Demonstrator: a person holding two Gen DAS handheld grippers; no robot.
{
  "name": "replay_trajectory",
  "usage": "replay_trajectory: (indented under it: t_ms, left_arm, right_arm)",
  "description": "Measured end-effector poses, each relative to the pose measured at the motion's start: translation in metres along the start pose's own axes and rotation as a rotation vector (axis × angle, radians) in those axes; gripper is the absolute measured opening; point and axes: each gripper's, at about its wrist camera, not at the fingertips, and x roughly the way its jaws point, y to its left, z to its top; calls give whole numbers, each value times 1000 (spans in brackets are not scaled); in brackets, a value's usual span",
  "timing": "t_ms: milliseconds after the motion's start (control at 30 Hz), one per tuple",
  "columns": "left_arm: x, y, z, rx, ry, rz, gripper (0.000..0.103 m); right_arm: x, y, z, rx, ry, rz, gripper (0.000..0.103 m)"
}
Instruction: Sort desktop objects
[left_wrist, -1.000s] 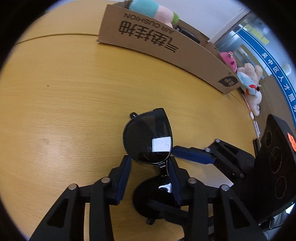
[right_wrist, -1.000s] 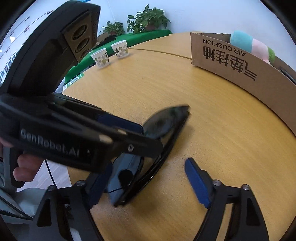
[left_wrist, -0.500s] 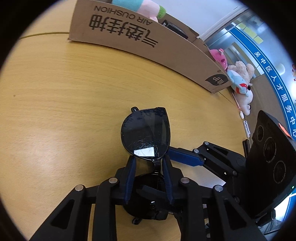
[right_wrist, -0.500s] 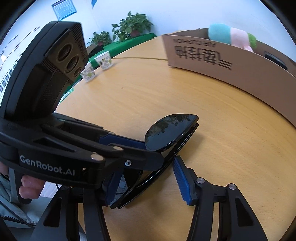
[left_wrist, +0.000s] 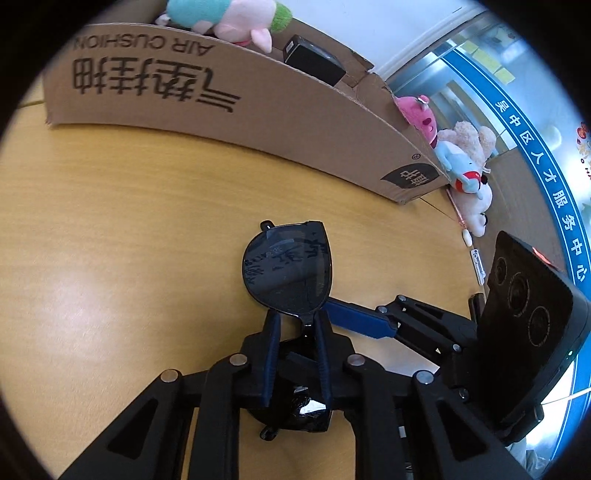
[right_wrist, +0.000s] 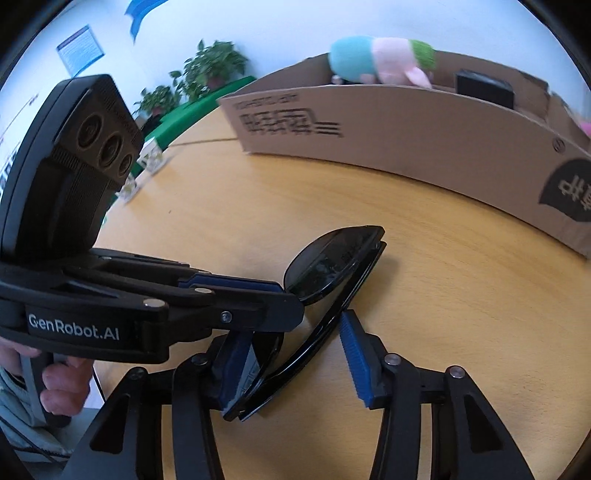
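Black folded sunglasses (left_wrist: 288, 273) hang tilted over the wooden table (left_wrist: 110, 240), a short way before the cardboard box (left_wrist: 258, 122). My left gripper (left_wrist: 296, 321) straddles their bridge with its jaws closing; a sliver of table shows beside the bridge. The near lens lies under its fingers. In the right wrist view the sunglasses (right_wrist: 332, 262) sit edge-on in my right gripper (right_wrist: 295, 325), whose jaws are closing. One pad lies on the lens, the other touches the folded temple. The left gripper (right_wrist: 284, 299) reaches in from the left, held by a person's hand (right_wrist: 59, 384).
The open box holds a pastel plush toy (left_wrist: 229, 18) and a small black box (left_wrist: 314, 62). More plush toys (left_wrist: 465, 155) lie past its right corner. Paper cups (right_wrist: 147, 162) and potted plants (right_wrist: 218, 66) stand at the table's far left.
Both grippers and the sunglasses have moved closer to the cardboard box. Both pairs of jaws have narrowed, the right fingers coming in against the lens and temple.
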Motion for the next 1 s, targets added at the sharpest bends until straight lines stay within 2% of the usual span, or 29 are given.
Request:
replay_trajectory:
  t_ms: [200,300,400,433,767,1000]
  left_arm:
    - [-2,4,3,-10,0,-16,16]
    - [-7,3,5,-2,-15,-13,6]
    - [-11,4,8,-7,-22,-16,1]
    - [-10,4,9,-12,-20,-17,1]
    - [-14,6,11,-13,-30,-6,1]
    - [-34,-11,18,22,-74,-23,0]
  right_arm:
    - [-3,-10,1,19,-6,21,45]
    - [5,-2,8,24,-1,30,42]
    - [11,1,16,32,-10,56,25]
    - [13,3,19,29,-9,65,14]
    - [20,7,24,58,5,96,13]
    - [5,11,31,68,-44,124,7]
